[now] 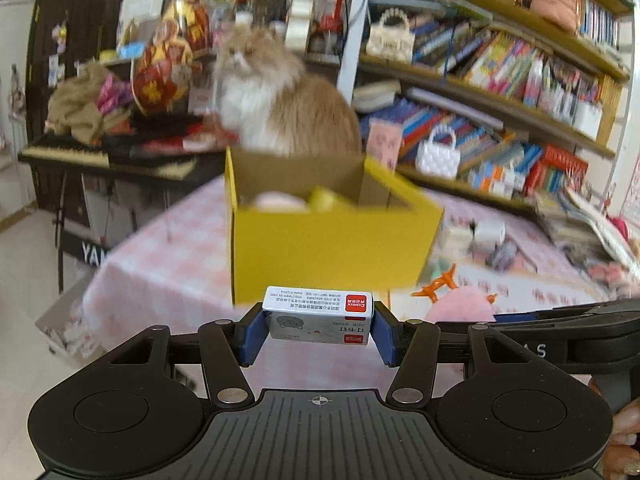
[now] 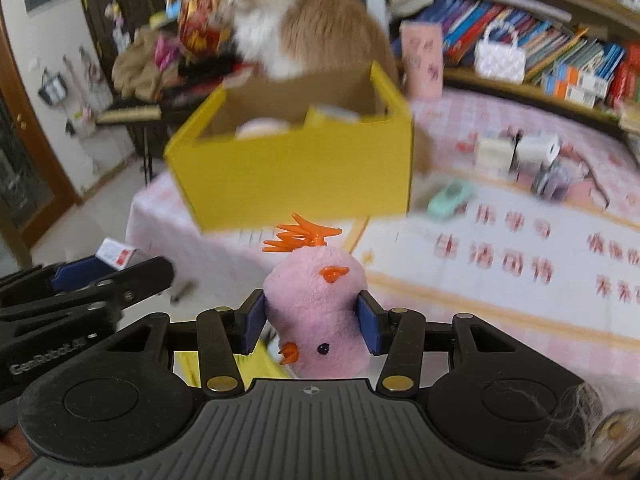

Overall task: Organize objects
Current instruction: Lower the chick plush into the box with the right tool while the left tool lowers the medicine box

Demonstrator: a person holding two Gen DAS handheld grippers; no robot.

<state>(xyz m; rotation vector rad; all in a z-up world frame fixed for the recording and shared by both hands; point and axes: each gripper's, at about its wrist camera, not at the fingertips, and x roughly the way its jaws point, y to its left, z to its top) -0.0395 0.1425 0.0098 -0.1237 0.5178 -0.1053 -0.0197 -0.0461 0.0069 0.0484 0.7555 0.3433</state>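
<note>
The tabletop (image 2: 500, 320) in front of you wears a pink checked cloth, with a white mat printed in red characters laid over part of it. Take the yellow box (image 1: 332, 248) as your landmark: it stands open-topped on the cloth, directly ahead of both your tools. Behind the box, past its far wall, sits a fluffy ginger-and-white cat (image 1: 276, 96), and beyond the cat and to the right of the box run the bookshelves (image 1: 520, 80), crowded with books and two small white handbags. Inside the box you can see a pale pink soft thing (image 2: 260, 128) and something yellow (image 1: 326, 200) next to it; the blur hides what they are. To the right of the box, on the cloth, lie a small mint-green toy car (image 2: 450, 198) and, farther off, a few little white boxes (image 2: 516, 152).

Your right gripper (image 2: 312, 322) has its blue fingers (image 2: 370, 328) pressed into the sides of a pink plush chick (image 2: 316, 304) with an orange crest, held on the near side of the box. Your left gripper (image 1: 318, 326) has its fingers (image 1: 250, 334) clamped on the short ends of a small white staple box (image 1: 318, 314) with a red label, also just short of the box's front wall and below its rim.
</note>
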